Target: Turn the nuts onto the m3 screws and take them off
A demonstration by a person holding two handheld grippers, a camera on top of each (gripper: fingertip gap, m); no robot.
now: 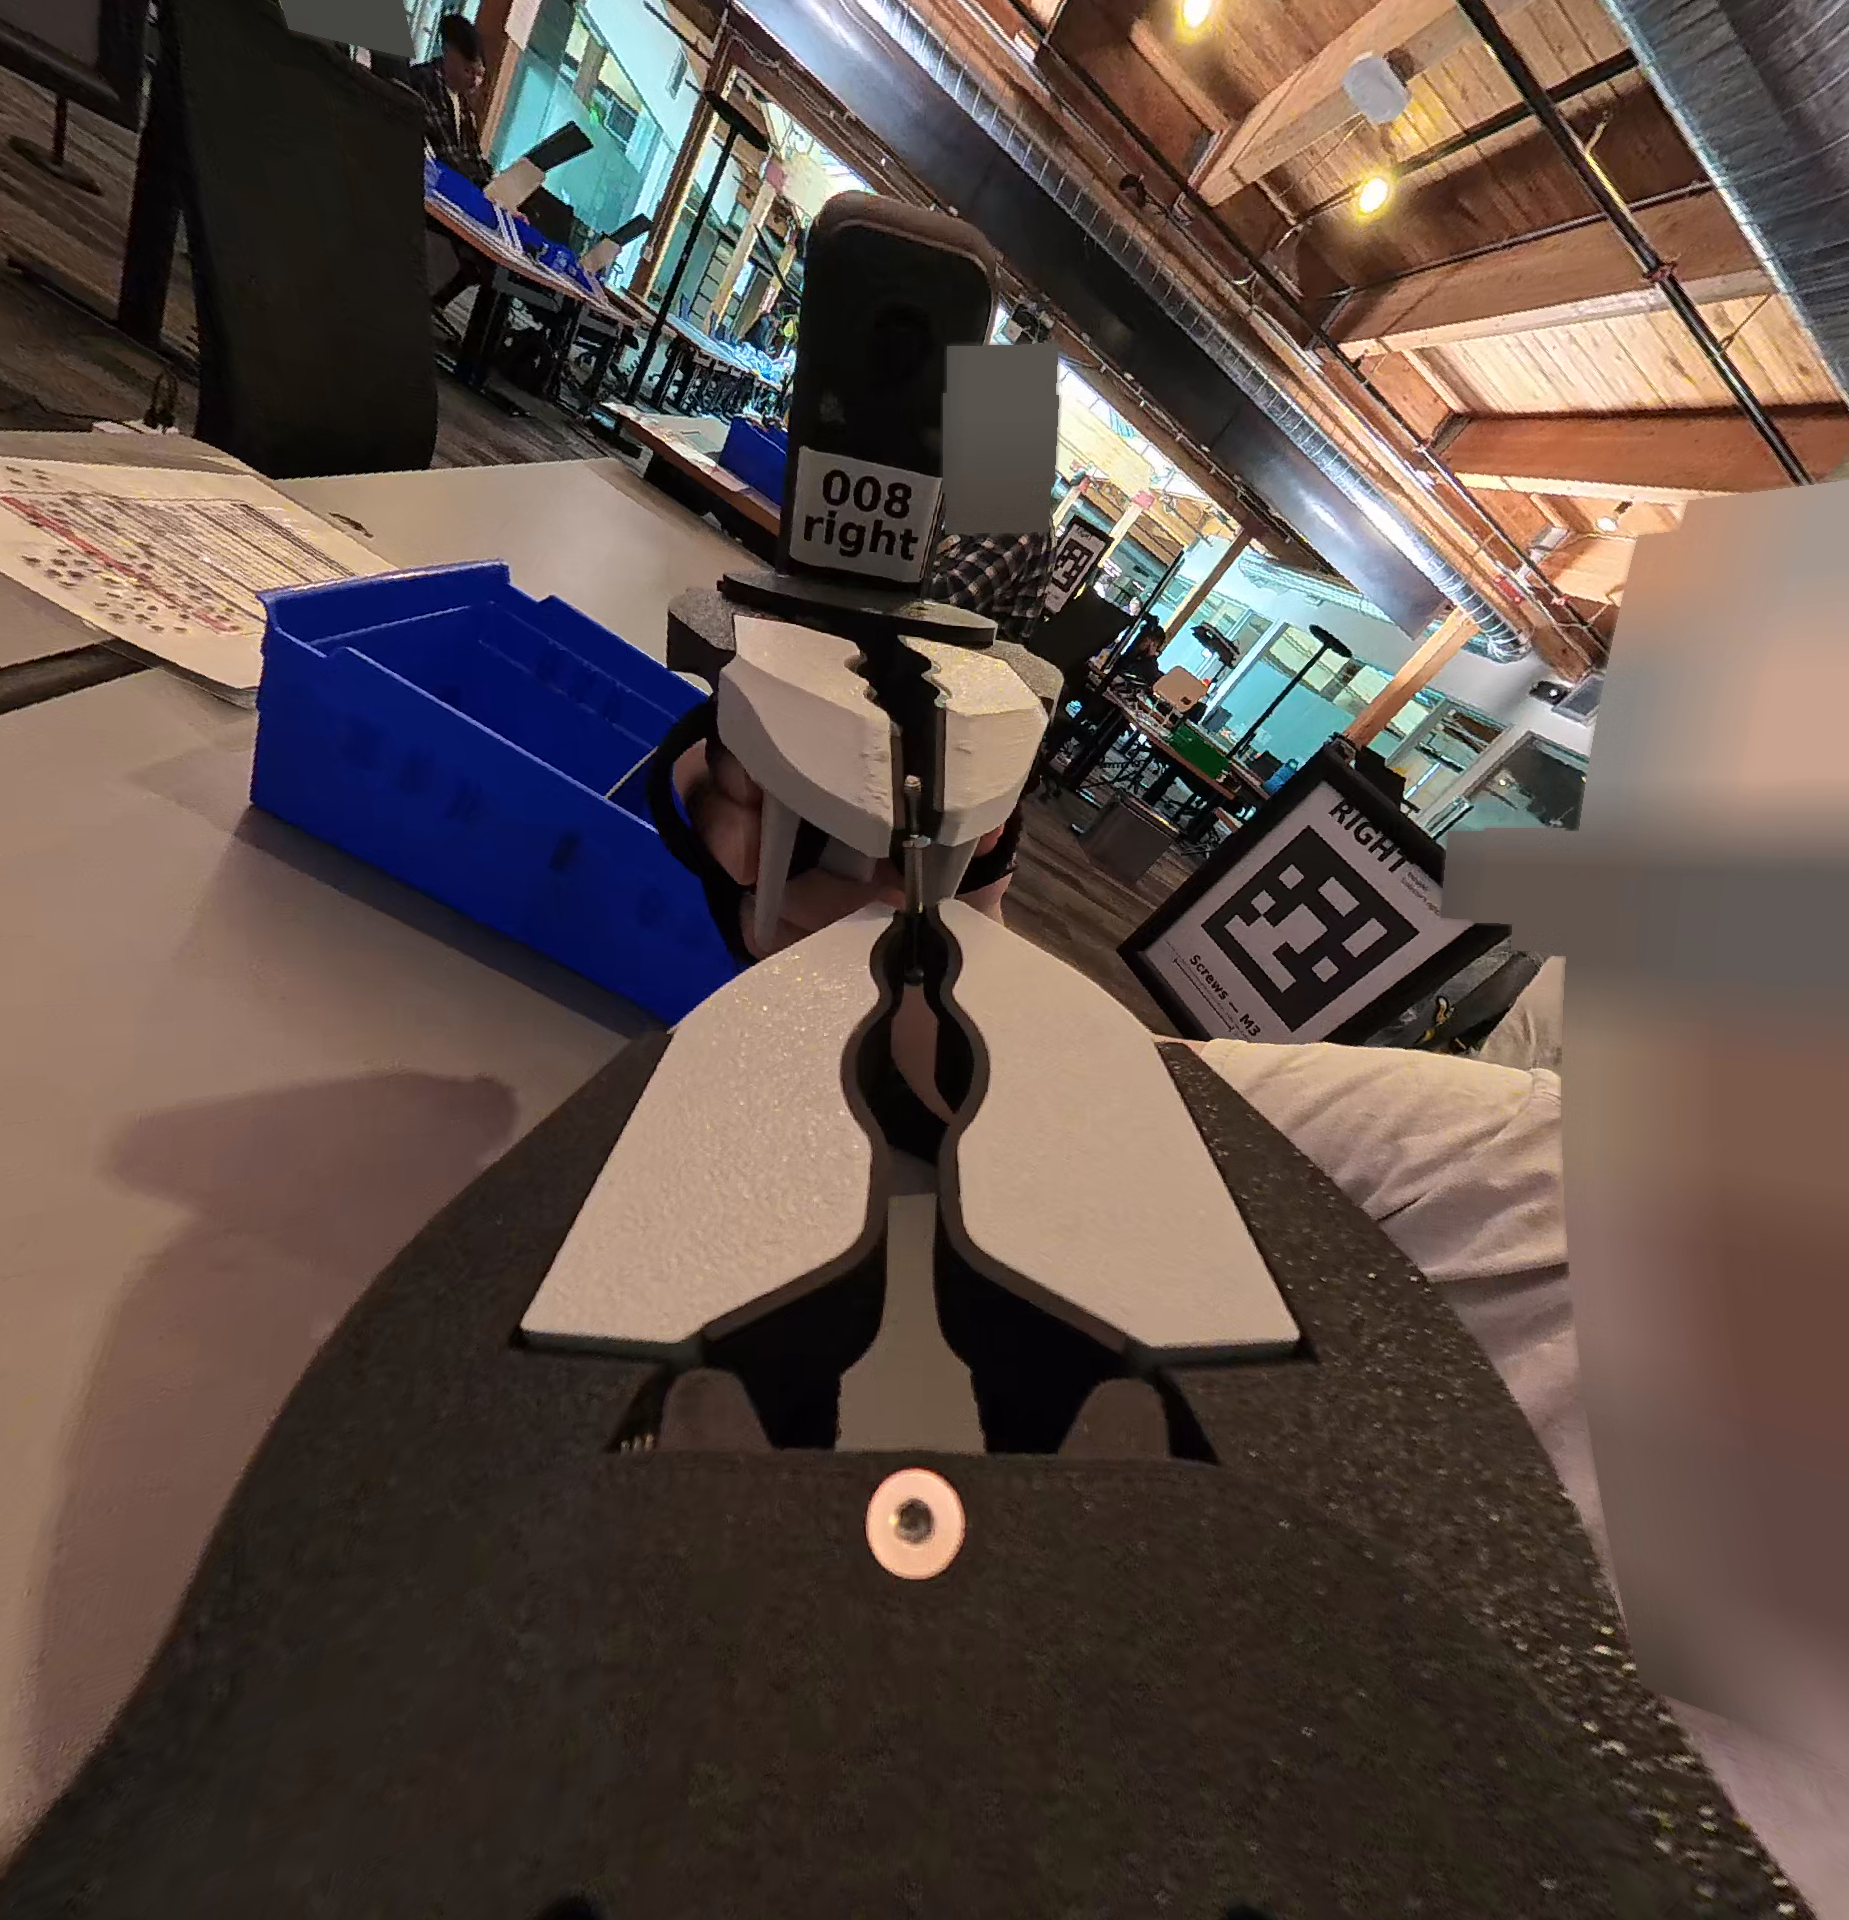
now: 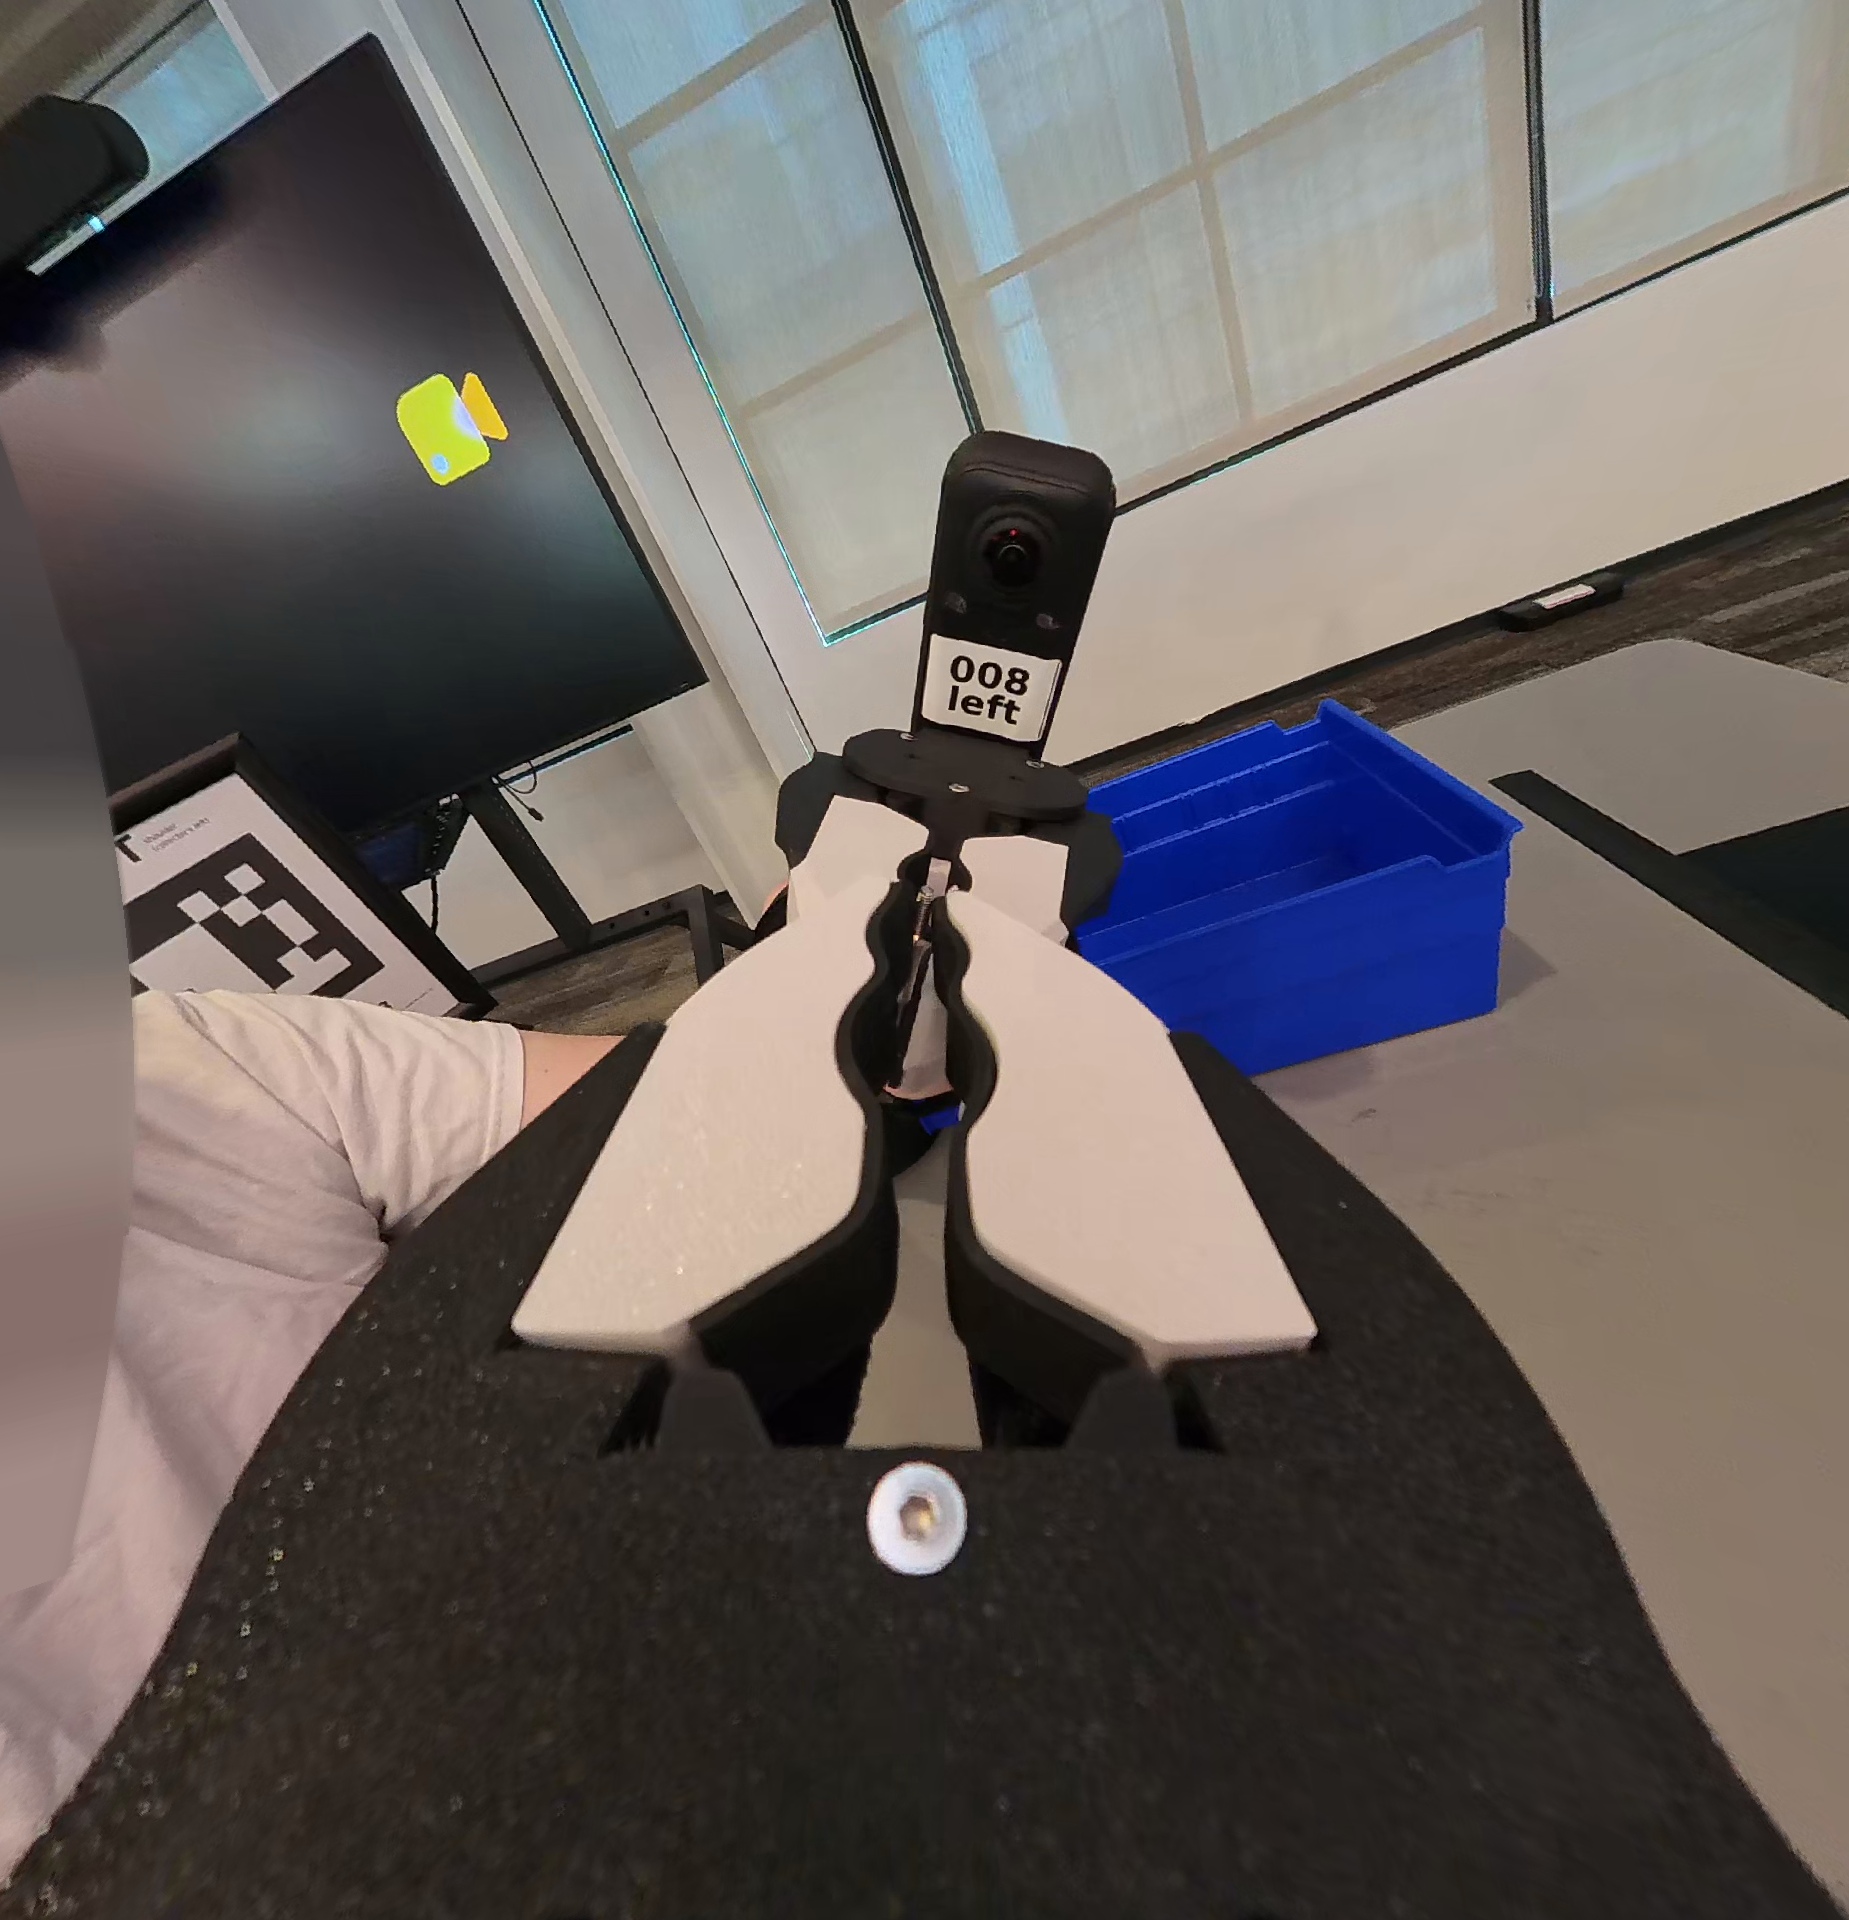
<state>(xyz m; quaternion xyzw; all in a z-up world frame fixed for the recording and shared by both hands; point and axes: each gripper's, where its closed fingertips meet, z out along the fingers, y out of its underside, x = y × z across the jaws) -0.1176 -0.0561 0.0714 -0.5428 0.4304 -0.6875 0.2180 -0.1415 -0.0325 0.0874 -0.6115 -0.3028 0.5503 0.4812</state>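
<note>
My two grippers meet tip to tip above the table and share one thin dark m3 screw [image 1: 913, 904]. My left gripper [image 1: 915, 920] is shut, with the screw's shaft running back into its wavy gap. My right gripper [image 1: 915, 826] faces it, shut at the small silver nut [image 1: 915, 847] on the screw. In the right wrist view, my right gripper [image 2: 925, 906] is shut with the screw [image 2: 915, 951] lying in its gap. The nut [image 2: 930, 883] sits just past its tips, in front of the left gripper [image 2: 935, 868]. The exact contact points are too small to see.
A blue plastic bin [image 1: 463, 748] [image 2: 1315, 883] stands on the grey table [image 1: 172, 1039] [image 2: 1574, 1195] close behind the grippers. A printed sheet [image 1: 120, 540] lies at the table's far end. A framed marker sign [image 1: 1304, 914] [image 2: 245, 914] and the person's white sleeve [image 2: 276, 1143] are beside the table. Only a small space, under 4 cm, lies between the two pairs of fingers.
</note>
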